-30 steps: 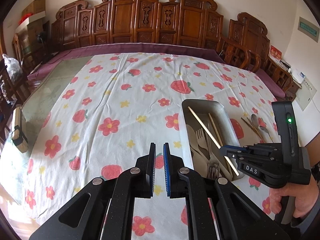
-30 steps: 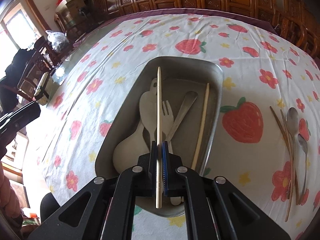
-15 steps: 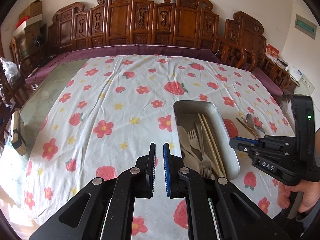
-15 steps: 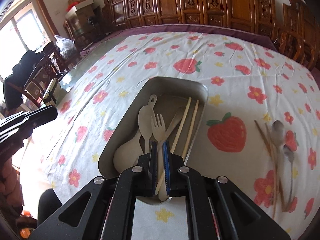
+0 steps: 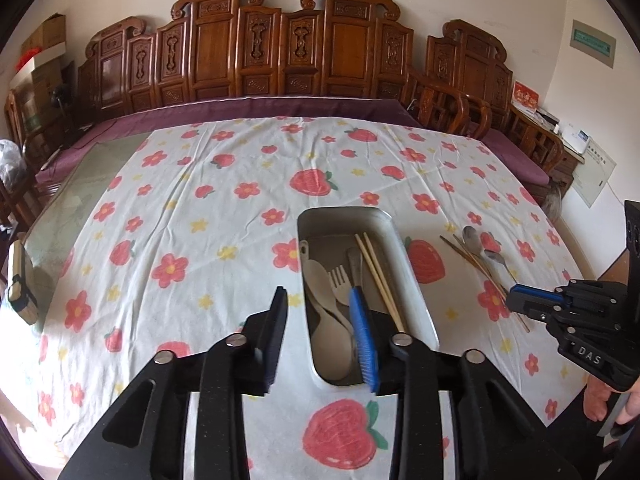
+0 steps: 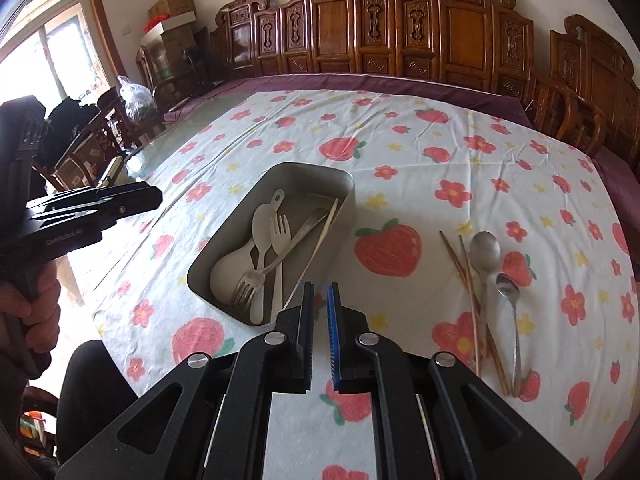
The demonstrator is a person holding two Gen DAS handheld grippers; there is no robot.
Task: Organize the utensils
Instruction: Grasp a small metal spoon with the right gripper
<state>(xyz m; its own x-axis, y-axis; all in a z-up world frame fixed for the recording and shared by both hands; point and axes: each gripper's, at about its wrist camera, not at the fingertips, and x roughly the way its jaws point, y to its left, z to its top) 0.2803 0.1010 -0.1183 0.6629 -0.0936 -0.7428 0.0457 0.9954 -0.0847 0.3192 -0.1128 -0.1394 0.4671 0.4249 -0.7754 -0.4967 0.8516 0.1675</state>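
Observation:
A metal tray [image 5: 416,276] [image 6: 232,236] on the flowered tablecloth holds pale spoons, a pale fork [image 6: 280,232], a metal fork and two chopsticks [image 5: 376,268]. Two metal spoons [image 6: 486,256] and brown chopsticks [image 6: 468,280] lie on the cloth right of the tray. My left gripper [image 5: 322,320] is open and empty, straddling the tray's near left corner. My right gripper [image 6: 319,312] is slightly open and empty, above the cloth by the tray's near right corner. It also shows in the left wrist view [image 5: 520,296].
Carved wooden chairs [image 5: 288,60] line the far side of the table. A bare glass strip [image 5: 80,192] lies left of the cloth. A small device [image 5: 20,288] sits at the left table edge. Boxes [image 6: 172,12] stand at the back left.
My right gripper let go of the chopstick, which now lies in the tray, and pulled back to the right. My left gripper opened and moved right toward the tray.

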